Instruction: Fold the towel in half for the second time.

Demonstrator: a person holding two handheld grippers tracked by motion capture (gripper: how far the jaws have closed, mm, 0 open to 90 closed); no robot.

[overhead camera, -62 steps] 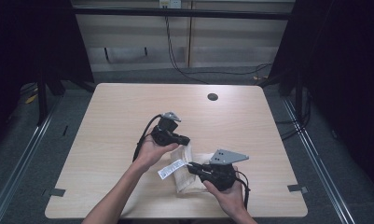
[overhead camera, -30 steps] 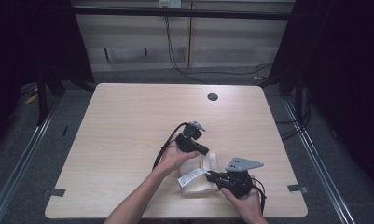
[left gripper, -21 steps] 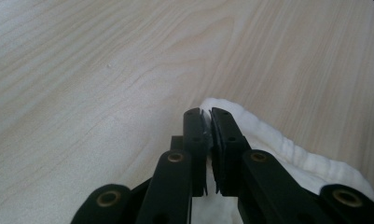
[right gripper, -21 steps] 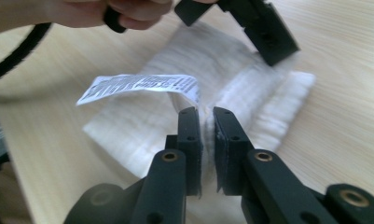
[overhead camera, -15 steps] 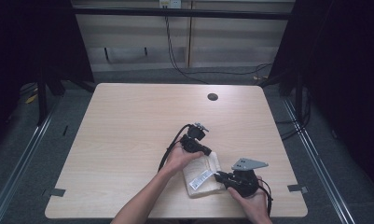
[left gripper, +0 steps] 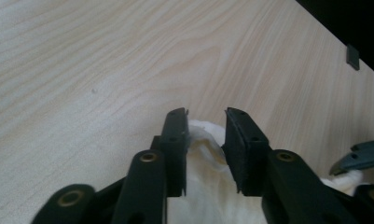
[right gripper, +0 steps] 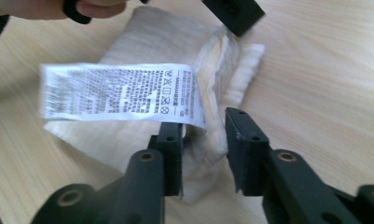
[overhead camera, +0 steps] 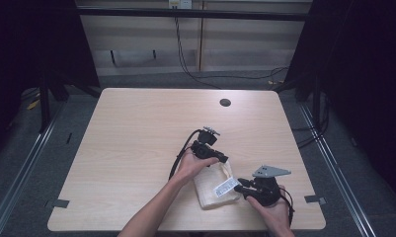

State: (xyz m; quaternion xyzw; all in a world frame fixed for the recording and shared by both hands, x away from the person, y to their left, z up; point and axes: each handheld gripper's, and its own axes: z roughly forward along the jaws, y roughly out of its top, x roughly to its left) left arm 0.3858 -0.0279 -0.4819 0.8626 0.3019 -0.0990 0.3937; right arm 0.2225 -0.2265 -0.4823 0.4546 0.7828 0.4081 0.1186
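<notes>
One folded cream cloth [overhead camera: 213,186] w/ one white care label [overhead camera: 225,186], flat on table [overhead camera: 136,133] near front edge, betw. both grippers. No containers. Left gripper [overhead camera: 224,160] & right gripper [overhead camera: 238,184]: jaws just opened, released, cloth edge betw. pads, not pinched. Cloth now folded smaller, further right vs. earlier.
</notes>
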